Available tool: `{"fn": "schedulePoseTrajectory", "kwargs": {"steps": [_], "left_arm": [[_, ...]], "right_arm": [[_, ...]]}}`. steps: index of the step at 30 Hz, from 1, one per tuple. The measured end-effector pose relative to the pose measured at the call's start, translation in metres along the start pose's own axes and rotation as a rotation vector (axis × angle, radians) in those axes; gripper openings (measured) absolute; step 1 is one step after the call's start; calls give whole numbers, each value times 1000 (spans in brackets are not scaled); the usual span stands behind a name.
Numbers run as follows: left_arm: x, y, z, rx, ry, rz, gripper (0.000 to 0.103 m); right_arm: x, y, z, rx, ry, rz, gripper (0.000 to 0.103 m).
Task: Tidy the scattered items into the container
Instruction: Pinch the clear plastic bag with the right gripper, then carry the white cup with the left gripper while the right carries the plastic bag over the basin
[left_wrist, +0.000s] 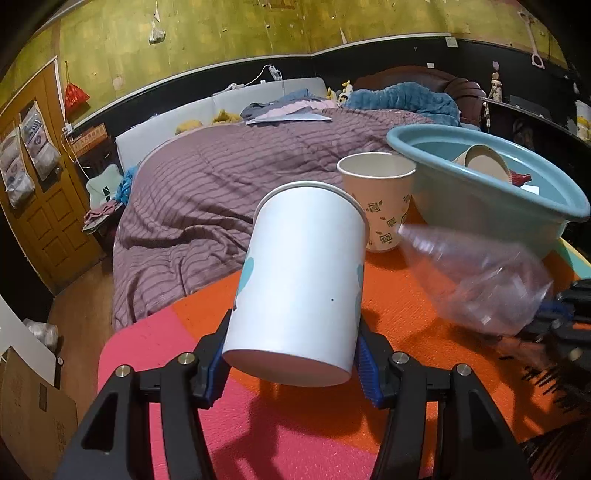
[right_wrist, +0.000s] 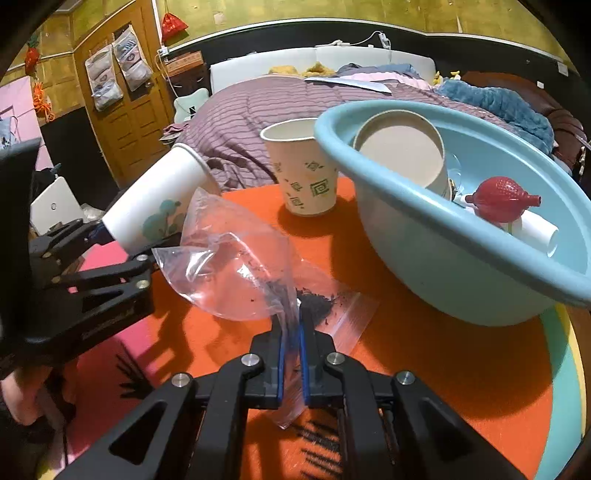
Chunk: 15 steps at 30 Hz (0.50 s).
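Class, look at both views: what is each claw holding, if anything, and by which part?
Left claw grips the white paper cup near its base. Right claw pinches the clear plastic bag by a gathered fold.

Patterned cup (right_wrist: 304, 170) on the mat (right_wrist: 443, 350), left of basin (right_wrist: 461, 254).

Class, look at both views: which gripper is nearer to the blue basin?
Right. The right gripper, shut on the plastic bag, sits just in front of the blue basin. The left gripper, holding a white cup, is farther away.
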<state>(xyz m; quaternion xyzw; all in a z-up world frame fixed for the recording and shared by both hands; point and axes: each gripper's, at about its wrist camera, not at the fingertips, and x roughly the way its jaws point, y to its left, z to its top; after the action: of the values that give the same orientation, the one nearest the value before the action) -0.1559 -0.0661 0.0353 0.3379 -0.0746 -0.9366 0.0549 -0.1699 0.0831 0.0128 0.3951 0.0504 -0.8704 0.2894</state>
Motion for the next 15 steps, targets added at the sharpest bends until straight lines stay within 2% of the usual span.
{"fn": "schedulePoseTrajectory", "kwargs": {"steps": [10,15], "left_arm": [[-41,-10,3,0,-36,-18,62],[-66,-17,6,-28,-47,-67,62]], "right_arm": [[-53,6,7,29,-68,37,5],[-87,5,6,52,-104,72,5]]}}
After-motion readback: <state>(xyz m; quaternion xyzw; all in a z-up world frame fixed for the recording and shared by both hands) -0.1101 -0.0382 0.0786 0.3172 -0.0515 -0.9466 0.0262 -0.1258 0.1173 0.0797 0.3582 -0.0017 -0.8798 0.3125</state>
